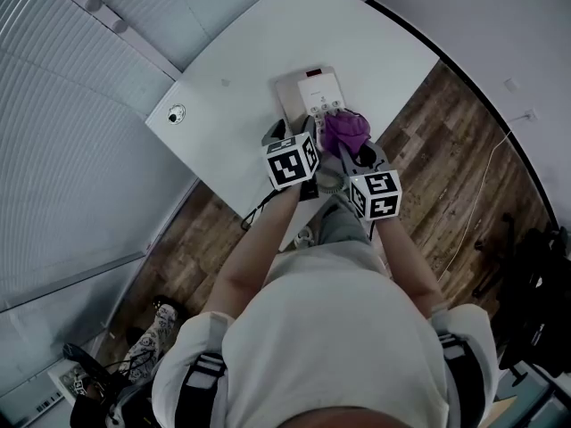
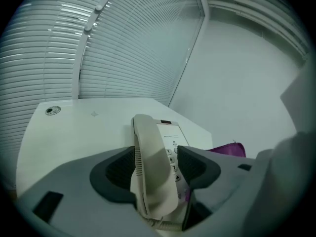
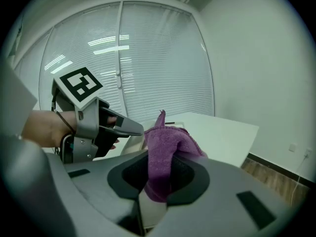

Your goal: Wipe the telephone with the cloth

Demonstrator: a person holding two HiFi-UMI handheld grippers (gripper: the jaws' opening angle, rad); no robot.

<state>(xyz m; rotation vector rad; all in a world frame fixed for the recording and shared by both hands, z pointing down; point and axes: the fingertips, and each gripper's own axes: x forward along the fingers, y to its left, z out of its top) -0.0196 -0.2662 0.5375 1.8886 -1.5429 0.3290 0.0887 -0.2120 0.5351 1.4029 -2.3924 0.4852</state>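
Observation:
A beige telephone (image 1: pixel 314 87) sits near the front edge of the white table (image 1: pixel 232 52). In the left gripper view its handset (image 2: pixel 148 152) lies on the base (image 2: pixel 170 132), lengthwise between the jaws of my left gripper (image 2: pixel 155 166). Those jaws stand wide; the keypad shows in the gap beside the right-hand pad (image 2: pixel 196 166). My right gripper (image 3: pixel 160 177) is shut on a purple cloth (image 3: pixel 165 147), which bunches up above the pads. In the head view the cloth (image 1: pixel 344 130) hangs just right of the phone's keypad, with the left gripper (image 1: pixel 299 136) next to it.
A round grommet (image 1: pixel 176 114) is set into the table's left corner. The table's front edge runs just under both grippers, with wood floor (image 1: pixel 446 150) beyond and a thin cable lying on it. Window blinds (image 2: pixel 123 43) close off the far side.

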